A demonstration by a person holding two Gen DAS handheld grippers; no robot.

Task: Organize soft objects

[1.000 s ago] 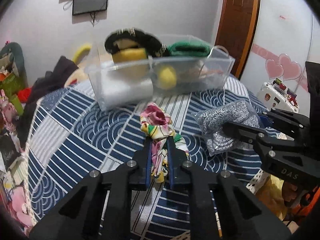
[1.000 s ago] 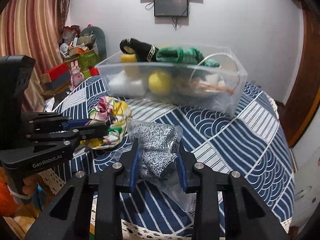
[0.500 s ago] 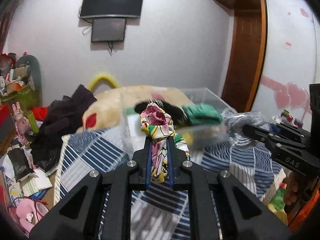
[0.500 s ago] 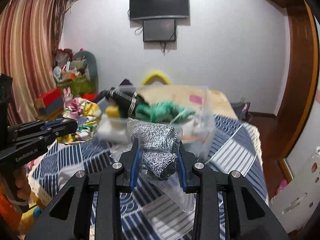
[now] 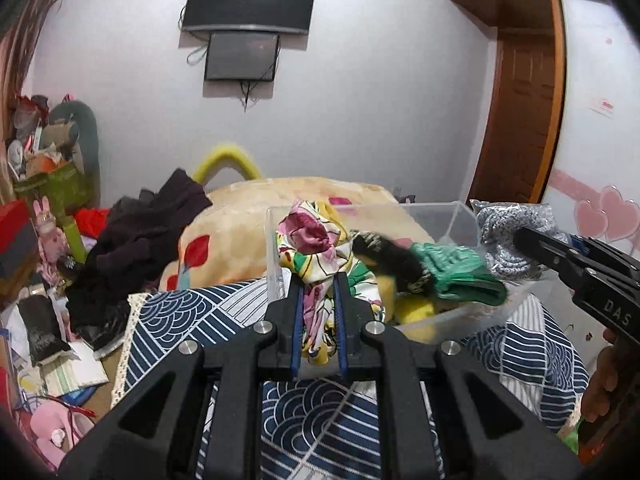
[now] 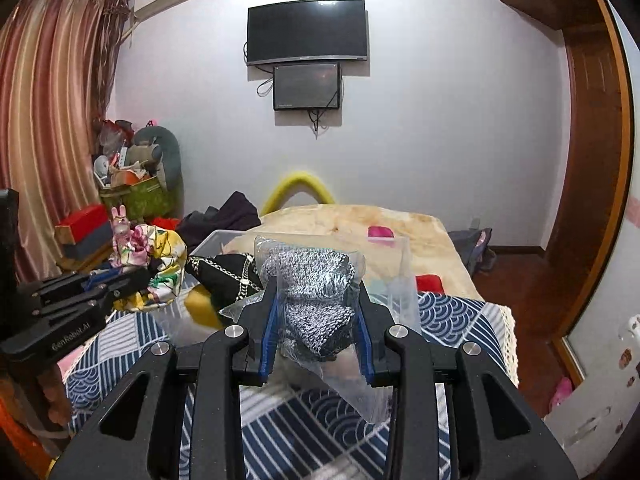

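- The left hand-held gripper [image 5: 318, 320] is clenched on a flowered cloth [image 5: 310, 248], which sits at centre frame in the left view, just above the near left corner of the clear bin [image 5: 456, 210].
- The right hand-held gripper [image 6: 316, 332] is grasping a grey knit piece in a plastic bag [image 6: 310, 284]; in the left view it shows at the right edge, beside the bin's right end.
- A second ago both bundles lay low on the blue patterned bedspread [image 5: 320, 412] in front of the bin. Both are now lifted clear of it and carried forward, so the bin looks lower and closer in each view.
- The bin already holds a black item [image 5: 390, 258], a green knit [image 5: 456, 272] and something yellow [image 5: 416, 310].
- My reading: pick-up is finished and transport is nearly done; what remains is to bring each bundle over the rim and let go.
- The loose bag could snag on the rim.
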